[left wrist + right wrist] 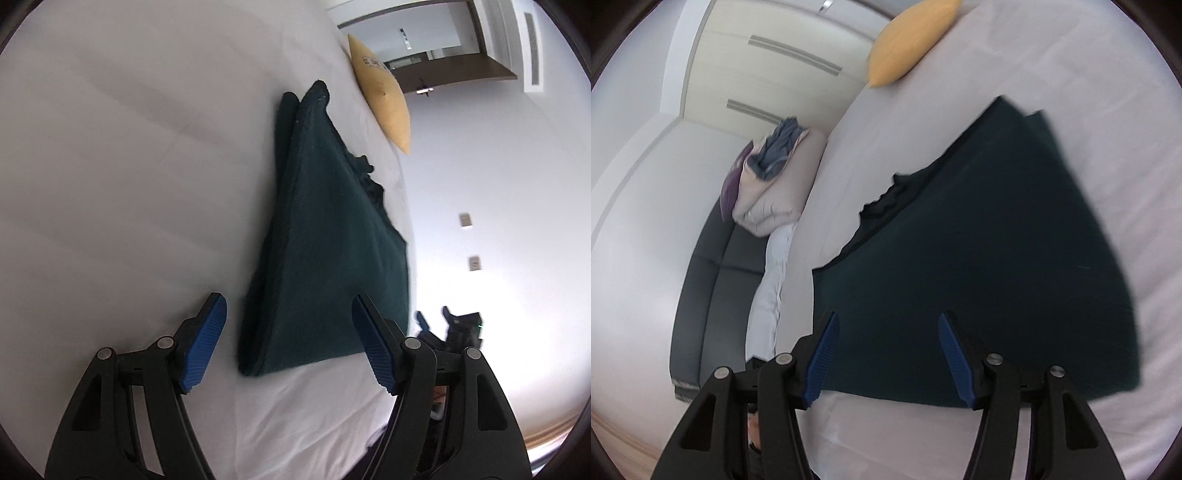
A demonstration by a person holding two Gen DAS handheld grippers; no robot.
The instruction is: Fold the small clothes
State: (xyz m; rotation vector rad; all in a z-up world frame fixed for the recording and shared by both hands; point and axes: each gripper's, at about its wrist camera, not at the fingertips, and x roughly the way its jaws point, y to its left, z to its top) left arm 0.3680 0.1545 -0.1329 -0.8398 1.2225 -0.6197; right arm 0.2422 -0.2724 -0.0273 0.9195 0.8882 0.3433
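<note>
both my claws gape wide, holding nothing. the dark green garment [325,236] lies part-folded on the bed [129,166], long axis running from lower centre to upper centre; the left claw [288,347] and right claw [886,354] both straddle its near edge.

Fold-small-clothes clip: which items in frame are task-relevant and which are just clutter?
Task-relevant:
- dark green garment, lying on the white bed
- left gripper, open
- right gripper, open

Clutter:
- yellow pillow
- bundled bedding
- dark sofa
</note>
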